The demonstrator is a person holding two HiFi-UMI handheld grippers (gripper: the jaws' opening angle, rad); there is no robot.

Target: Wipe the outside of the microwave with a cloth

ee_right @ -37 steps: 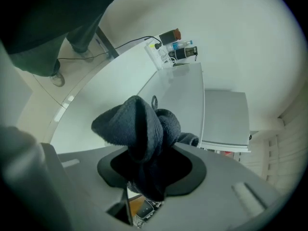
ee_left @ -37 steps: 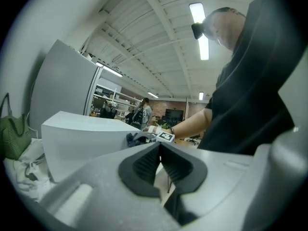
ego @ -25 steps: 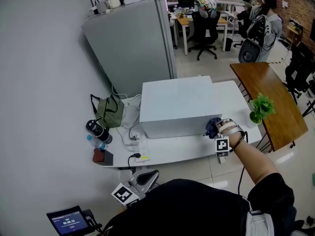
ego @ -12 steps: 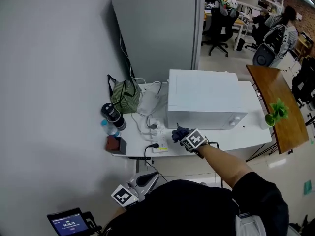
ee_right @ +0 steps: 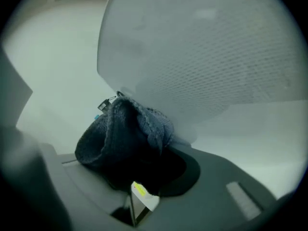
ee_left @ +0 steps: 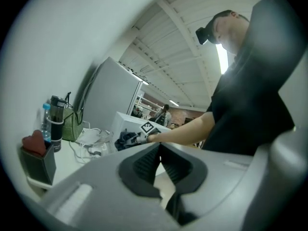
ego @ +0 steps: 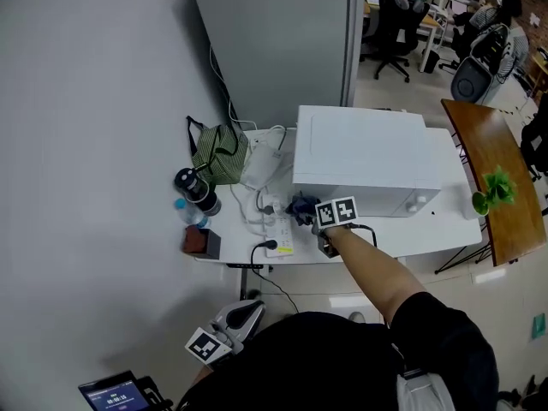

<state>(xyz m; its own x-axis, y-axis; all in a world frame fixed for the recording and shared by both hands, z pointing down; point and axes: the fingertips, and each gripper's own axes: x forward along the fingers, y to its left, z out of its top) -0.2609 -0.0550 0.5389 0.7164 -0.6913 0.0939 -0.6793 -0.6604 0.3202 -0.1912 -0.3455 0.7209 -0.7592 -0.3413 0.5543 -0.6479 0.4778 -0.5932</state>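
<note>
The white microwave (ego: pixel 364 157) stands on a white table (ego: pixel 411 238). My right gripper (ego: pixel 315 212), marker cube on top, is shut on a bunched dark blue cloth (ego: pixel 300 207) at the microwave's left side near its front corner. In the right gripper view the cloth (ee_right: pixel 122 136) fills the jaws and presses against the perforated side panel of the microwave (ee_right: pixel 211 57). My left gripper (ego: pixel 248 309) hangs low below the table's front edge, shut and empty. In the left gripper view its pads (ee_left: pixel 144 162) meet, with the cloth (ee_left: pixel 126 138) and the microwave (ee_left: pixel 126 123) beyond.
Left of the microwave lie a power strip (ego: pixel 279 238) with white cables, a green checked bag (ego: pixel 218 152), a black flask (ego: pixel 195 191), a water bottle (ego: pixel 189 217) and a dark box (ego: pixel 202 243). A grey cabinet (ego: pixel 282 41) stands behind. A wooden table with a plant (ego: pixel 497 187) is at right.
My right gripper has carried the cloth from the microwave's front right corner along the front to its left side and has rolled over. The left gripper has shifted a little lower.
</note>
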